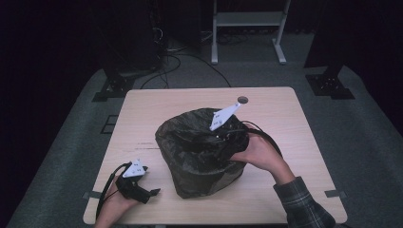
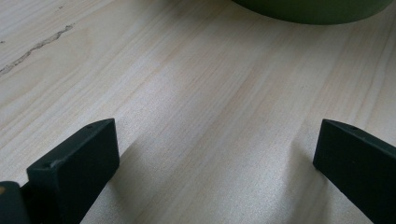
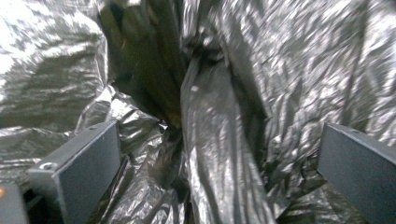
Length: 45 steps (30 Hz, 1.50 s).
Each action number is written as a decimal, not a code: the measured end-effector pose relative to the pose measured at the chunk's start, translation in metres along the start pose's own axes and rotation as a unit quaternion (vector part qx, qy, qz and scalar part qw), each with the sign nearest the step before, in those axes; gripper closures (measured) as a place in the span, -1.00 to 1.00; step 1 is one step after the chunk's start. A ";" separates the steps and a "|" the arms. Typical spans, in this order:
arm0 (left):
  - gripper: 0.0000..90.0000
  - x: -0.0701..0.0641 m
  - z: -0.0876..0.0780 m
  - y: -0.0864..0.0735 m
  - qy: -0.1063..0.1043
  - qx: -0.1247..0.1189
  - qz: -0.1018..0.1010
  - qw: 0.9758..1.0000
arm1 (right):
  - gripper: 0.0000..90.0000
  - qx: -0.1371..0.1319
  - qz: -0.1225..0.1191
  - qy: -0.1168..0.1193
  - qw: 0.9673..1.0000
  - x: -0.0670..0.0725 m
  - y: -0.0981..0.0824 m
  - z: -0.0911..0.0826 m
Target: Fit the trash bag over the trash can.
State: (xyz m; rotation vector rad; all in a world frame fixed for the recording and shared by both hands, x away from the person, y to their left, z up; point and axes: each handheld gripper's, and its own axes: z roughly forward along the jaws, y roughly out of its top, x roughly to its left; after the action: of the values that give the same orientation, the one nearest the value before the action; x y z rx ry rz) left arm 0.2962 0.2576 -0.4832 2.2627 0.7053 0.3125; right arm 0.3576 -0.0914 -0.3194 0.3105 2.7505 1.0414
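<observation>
1. The black bag (image 3: 219,140) sits in a green bin (image 2: 313,9) near the middle of the table (image 1: 285,109). A tall fold of the bag stands up right between the right gripper's (image 3: 219,158) jaws.
2. Those jaws are spread wide. They touch the crinkly plastic at both sides but do not squeeze it.
3. If they close now, I think they may catch only a thin bit of the fold. The plastic is slippery, so it could slide out.
4. If they pinch hard and pull fast, the thin bag could rip.
5. A strong pull could also tip the bin or drag it along the table, because nothing holds it down.
6. The left gripper (image 2: 215,154) rests low on the bare table, and its jaws are spread wide too, with just wood between them. The bin's edge lies far ahead of those jaws, so it cannot steady the bin from there.
7. The right gripper's cable (image 1: 266,135) curls just beside the bag and might snag on it.
</observation>
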 end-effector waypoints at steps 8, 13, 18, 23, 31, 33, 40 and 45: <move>-1.00 0.000 0.000 0.000 0.000 0.000 0.000 1.000 | -1.00 0.076 0.000 0.023 0.997 -0.001 0.007 0.009; -1.00 0.000 0.000 0.000 0.000 0.000 0.000 1.000 | -1.00 0.117 0.007 0.032 0.993 -0.001 0.010 0.013; -1.00 0.000 0.000 0.000 0.000 0.000 -0.001 1.000 | -1.00 0.166 0.016 0.042 0.985 -0.001 0.013 0.018; -1.00 0.000 0.000 0.000 0.000 0.000 -0.001 1.000 | -1.00 0.173 0.020 0.045 0.984 -0.002 0.014 0.019; -1.00 0.000 0.000 0.000 0.000 0.000 0.000 1.000 | -1.00 0.097 0.012 0.018 0.995 -0.004 0.031 -0.013; -1.00 0.000 0.000 0.000 0.000 0.000 -0.001 1.000 | -1.00 0.080 0.010 0.014 0.997 -0.005 0.039 -0.018; -1.00 0.000 0.000 0.000 0.001 0.000 -0.001 1.000 | -1.00 0.059 0.009 0.022 0.998 -0.012 0.063 -0.006; -1.00 0.000 0.000 0.000 0.001 0.000 -0.001 1.000 | -1.00 0.068 0.015 0.034 0.997 -0.014 0.074 0.017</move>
State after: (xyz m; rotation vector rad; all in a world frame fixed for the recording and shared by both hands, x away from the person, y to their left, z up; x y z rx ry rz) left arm 0.2958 0.2575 -0.4832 2.2608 0.7091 0.3132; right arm 0.3848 -0.0308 -0.2811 0.3423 2.8934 0.8900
